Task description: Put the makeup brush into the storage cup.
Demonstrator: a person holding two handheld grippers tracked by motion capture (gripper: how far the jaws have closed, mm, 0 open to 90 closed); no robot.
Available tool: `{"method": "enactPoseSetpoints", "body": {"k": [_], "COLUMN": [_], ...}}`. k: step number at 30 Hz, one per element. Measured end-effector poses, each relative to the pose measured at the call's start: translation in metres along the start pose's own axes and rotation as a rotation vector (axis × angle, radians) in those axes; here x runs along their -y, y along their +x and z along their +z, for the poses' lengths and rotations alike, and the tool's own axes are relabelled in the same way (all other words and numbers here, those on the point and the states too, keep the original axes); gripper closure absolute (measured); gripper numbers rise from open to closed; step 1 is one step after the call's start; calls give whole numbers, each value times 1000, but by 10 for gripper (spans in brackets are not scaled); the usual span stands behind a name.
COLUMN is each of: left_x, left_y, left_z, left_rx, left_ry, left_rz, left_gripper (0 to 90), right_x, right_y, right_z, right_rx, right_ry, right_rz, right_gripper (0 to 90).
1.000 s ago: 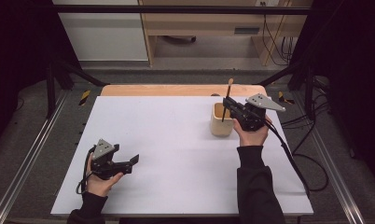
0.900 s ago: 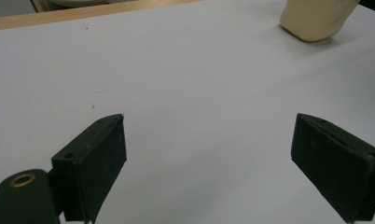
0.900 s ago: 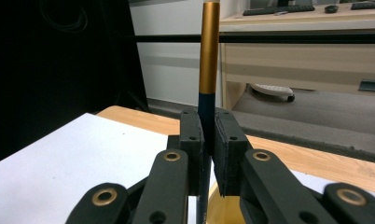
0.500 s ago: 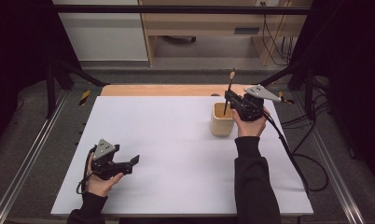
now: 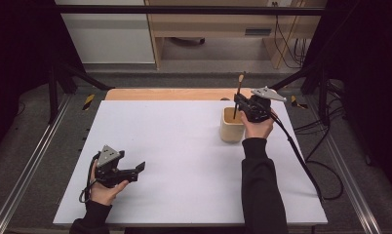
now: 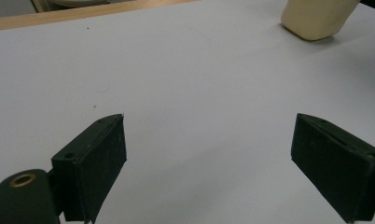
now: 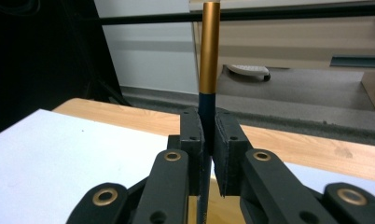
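Gold-topped brush (image 7: 209,70) pinched upright in right tongs (image 7: 209,154) above cream holder (image 5: 231,127); left tongs (image 6: 209,163) spread wide

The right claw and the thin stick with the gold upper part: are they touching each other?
Touching. In the right gripper view the right claw has both jaws pressed against the dark lower part of the stick, with no gap.

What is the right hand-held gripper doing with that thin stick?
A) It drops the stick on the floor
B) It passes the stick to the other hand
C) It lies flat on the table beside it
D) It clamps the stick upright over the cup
D: the right hand-held gripper has its jaws closed on the stick, which stands upright over the cup.
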State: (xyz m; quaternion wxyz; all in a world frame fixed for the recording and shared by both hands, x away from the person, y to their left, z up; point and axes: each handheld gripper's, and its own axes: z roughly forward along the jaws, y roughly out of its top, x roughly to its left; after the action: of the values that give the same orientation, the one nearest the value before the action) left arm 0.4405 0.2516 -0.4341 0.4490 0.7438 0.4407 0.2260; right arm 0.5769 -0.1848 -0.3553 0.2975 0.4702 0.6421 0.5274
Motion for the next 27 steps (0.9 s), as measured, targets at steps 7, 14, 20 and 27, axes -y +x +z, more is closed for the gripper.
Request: {"method": "enactPoseSetpoints", "body": {"k": [7,14,20,27], "left_x": [0,0,0,0], "left_y": [0,-1,-1,-1], "left_z": [0,1,1,1], "left_rx": [0,-2,-2,-3], "left_ry": [1,5,6,6], "left_rz": [2,9,10,10], "left_gripper": [97,97,97,97], "right_x": [8,25,35,43], "right_y": [-1,-5,-7,-7], "right_z": [8,14,17,20], "right_rx": [11,20,28,30], "right_ry": [23,55,80,99], "right_rz": [7,26,24,25], "right_gripper": [834,834,834,834]}}
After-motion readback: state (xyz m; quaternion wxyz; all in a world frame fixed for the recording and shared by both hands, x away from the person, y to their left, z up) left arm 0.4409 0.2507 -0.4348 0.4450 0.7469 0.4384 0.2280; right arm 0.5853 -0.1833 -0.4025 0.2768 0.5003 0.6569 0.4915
